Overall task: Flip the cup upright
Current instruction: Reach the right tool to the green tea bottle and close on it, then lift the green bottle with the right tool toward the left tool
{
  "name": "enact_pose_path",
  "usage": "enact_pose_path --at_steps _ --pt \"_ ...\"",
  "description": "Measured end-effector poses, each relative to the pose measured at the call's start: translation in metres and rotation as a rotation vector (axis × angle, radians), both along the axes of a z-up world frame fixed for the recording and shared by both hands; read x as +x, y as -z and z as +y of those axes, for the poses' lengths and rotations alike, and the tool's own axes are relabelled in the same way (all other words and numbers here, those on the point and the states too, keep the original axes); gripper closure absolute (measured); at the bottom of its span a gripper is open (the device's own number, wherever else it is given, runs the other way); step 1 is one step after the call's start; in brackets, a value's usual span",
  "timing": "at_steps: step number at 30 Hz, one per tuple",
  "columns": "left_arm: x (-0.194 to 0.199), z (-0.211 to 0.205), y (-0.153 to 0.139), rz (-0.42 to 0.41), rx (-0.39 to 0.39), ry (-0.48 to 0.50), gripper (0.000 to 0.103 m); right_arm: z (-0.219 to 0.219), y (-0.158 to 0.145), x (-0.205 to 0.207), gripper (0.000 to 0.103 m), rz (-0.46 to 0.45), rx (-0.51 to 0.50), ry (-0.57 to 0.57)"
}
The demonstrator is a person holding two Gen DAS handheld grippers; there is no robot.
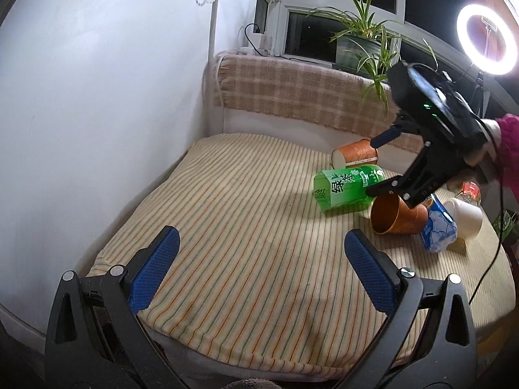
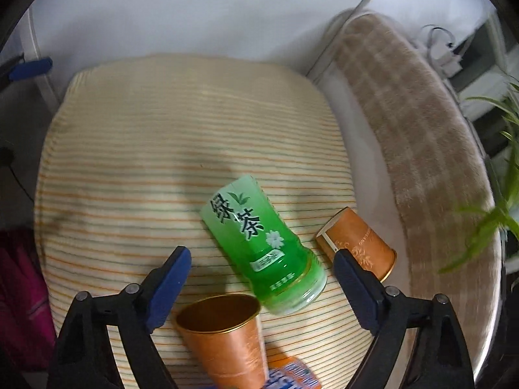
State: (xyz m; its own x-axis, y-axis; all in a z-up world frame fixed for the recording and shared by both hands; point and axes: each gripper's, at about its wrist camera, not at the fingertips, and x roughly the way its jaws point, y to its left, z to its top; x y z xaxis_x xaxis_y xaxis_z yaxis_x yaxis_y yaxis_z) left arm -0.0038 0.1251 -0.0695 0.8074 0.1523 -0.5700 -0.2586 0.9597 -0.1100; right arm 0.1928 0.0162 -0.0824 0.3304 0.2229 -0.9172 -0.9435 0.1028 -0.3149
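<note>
The copper-coloured cup (image 2: 223, 340) lies on its side on the striped cushion (image 1: 243, 227), toward its right edge, its gold-lined mouth open and nothing visible inside. The right gripper (image 2: 262, 288) hangs just above it with the jaws spread wide, holding nothing; a magenta sleeve (image 1: 509, 149) shows behind the tool. Just beyond the cup's rim lies a green tea bottle (image 2: 259, 246) on its side, and past that a second orange cup (image 2: 356, 246), also tipped over, near the cushion's far edge. A blue-and-white packet (image 1: 438, 227) touches the cup's base, with a white cup (image 1: 464, 217) beside it, apparently on its side. The left gripper (image 1: 259, 269) hovers wide open over the cushion's near edge, empty.
</note>
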Motion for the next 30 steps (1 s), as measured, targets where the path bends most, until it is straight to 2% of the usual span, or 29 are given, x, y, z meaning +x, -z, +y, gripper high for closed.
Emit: enact_pose_path --at_steps 8,17,20,22,27,30 --pt "-0.001 0.002 0.002 0.008 -0.007 -0.014 0.0 0.025 0.029 0.017 0.014 0.009 -0.135 -0.065" --pt "-0.003 0.009 0.003 0.009 -0.012 -0.037 0.0 0.044 0.057 0.028 0.022 -0.014 -0.229 -0.098" --pt "-0.002 0.012 0.005 0.012 -0.019 -0.042 0.0 0.047 0.065 0.027 0.027 -0.018 -0.243 -0.094" --pt "-0.002 0.013 0.005 0.012 -0.021 -0.043 0.0 0.05 0.066 0.03 0.034 -0.018 -0.244 -0.09" --pt "-0.003 0.013 0.006 0.009 -0.02 -0.043 0.0 0.05 0.063 0.029 0.034 -0.024 -0.218 -0.082" --pt "-0.003 0.013 0.006 0.007 -0.022 -0.045 0.0 0.048 0.049 0.022 0.037 -0.025 -0.186 -0.073"
